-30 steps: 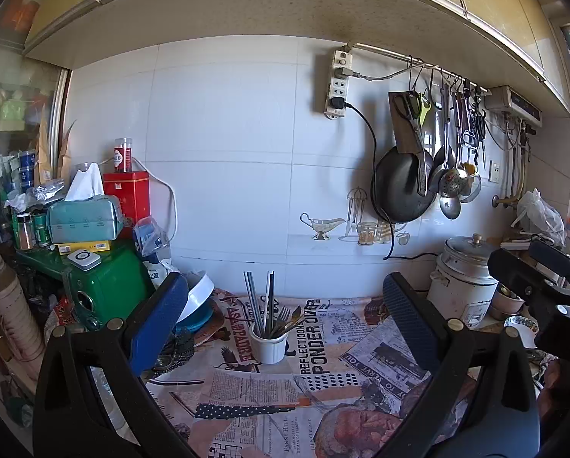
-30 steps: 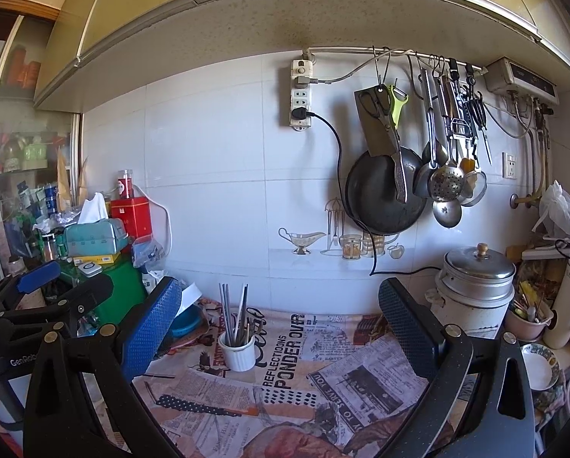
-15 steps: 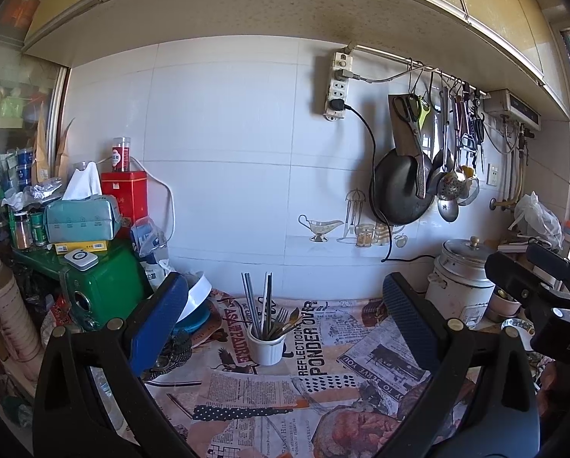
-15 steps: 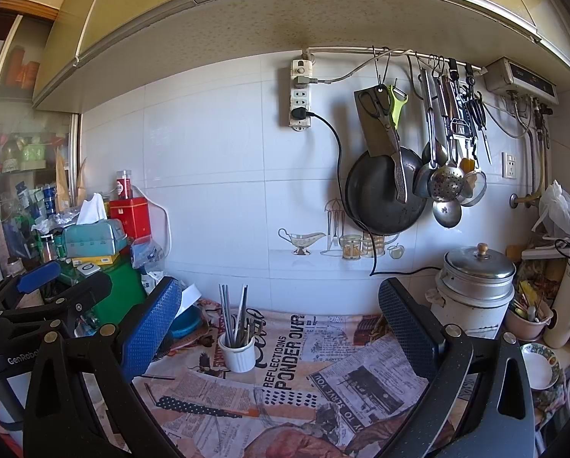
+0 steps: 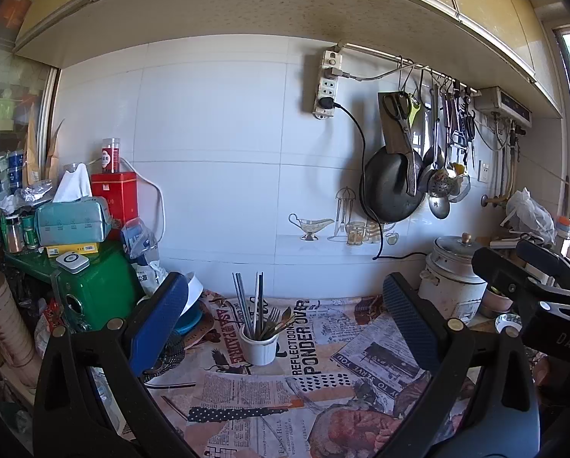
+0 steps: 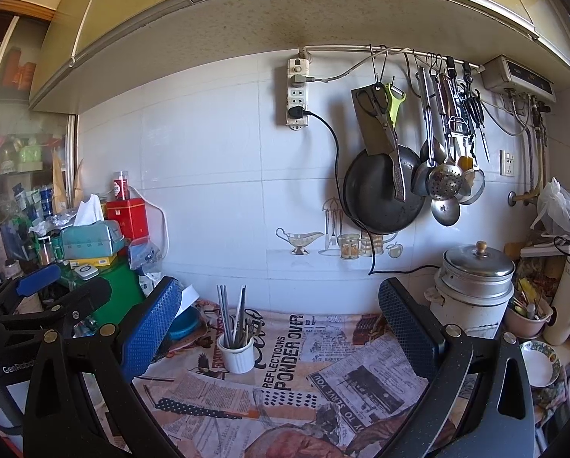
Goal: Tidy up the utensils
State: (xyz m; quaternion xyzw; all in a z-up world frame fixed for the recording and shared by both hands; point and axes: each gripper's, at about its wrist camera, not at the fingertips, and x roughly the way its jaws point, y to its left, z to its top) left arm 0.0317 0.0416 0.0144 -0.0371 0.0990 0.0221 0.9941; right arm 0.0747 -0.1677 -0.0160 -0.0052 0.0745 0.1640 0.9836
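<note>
The chopsticks and forks [image 5: 261,315] stand together in a white ribbed cup [image 5: 258,348] on the newspaper-covered table [image 5: 323,381] (little has shifted over the last second). The left claw [image 5: 285,318] and right claw [image 6: 281,318] both gape wide, empty, hovering well short.

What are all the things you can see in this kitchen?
cup: one, white, on the newspaper, holding utensils
chopsticks: several, grey metal, upright in the cup
fork: one, metal, in the cup
newspaper: sheets covering the counter
pan: one, black, hanging on the wall
ladles and strainers: several, metal, on the rail hooks
scissors: one pair, black handles, on a hook
power strip: one, white, on the wall
pot: one, steel lid, right on the counter
green box: one, left
red tin: one, left
tissue pack: one, teal
left gripper: open, empty
right gripper: open, empty
</note>
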